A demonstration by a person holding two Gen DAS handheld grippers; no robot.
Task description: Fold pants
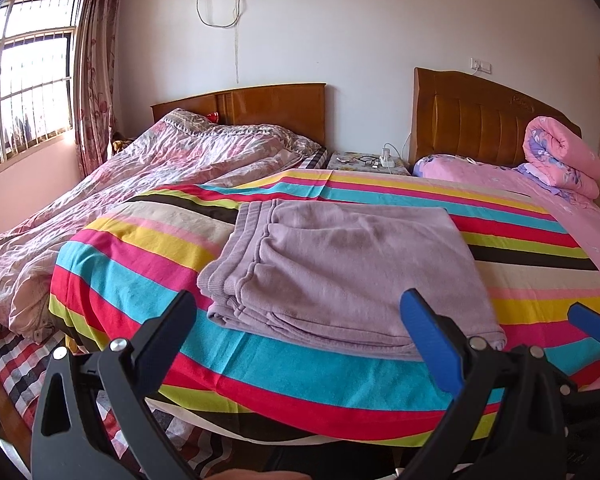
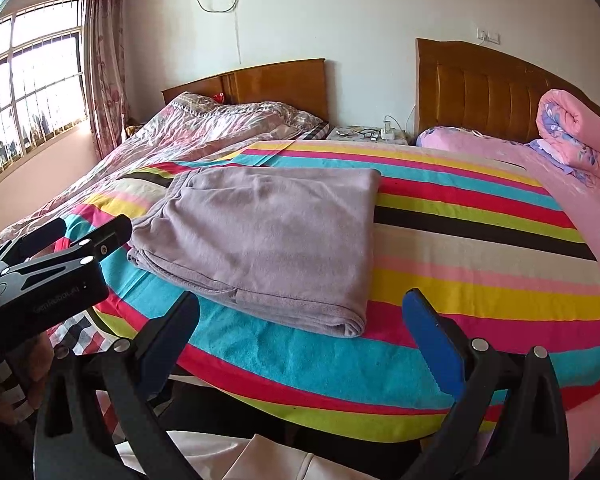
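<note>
Where the striped blanket (image 1: 320, 380) covers the near bed, the pants (image 1: 340, 272) lie folded into a flat lilac rectangle, waistband layers stacked at their left edge. The left gripper (image 1: 300, 320) stands spread wide, its jaws holding nothing, with the folded pants just beyond and between the fingertips, not touching them. The right gripper (image 2: 300, 320) is likewise spread and empty; the pants (image 2: 260, 240) lie ahead and to its left, apart from both fingers. In the right wrist view the left gripper (image 2: 64, 236) appears at the left margin, beside the pants' left edge. A rolled pink quilt (image 1: 560, 156) rests by the far headboard (image 1: 480, 120).
</note>
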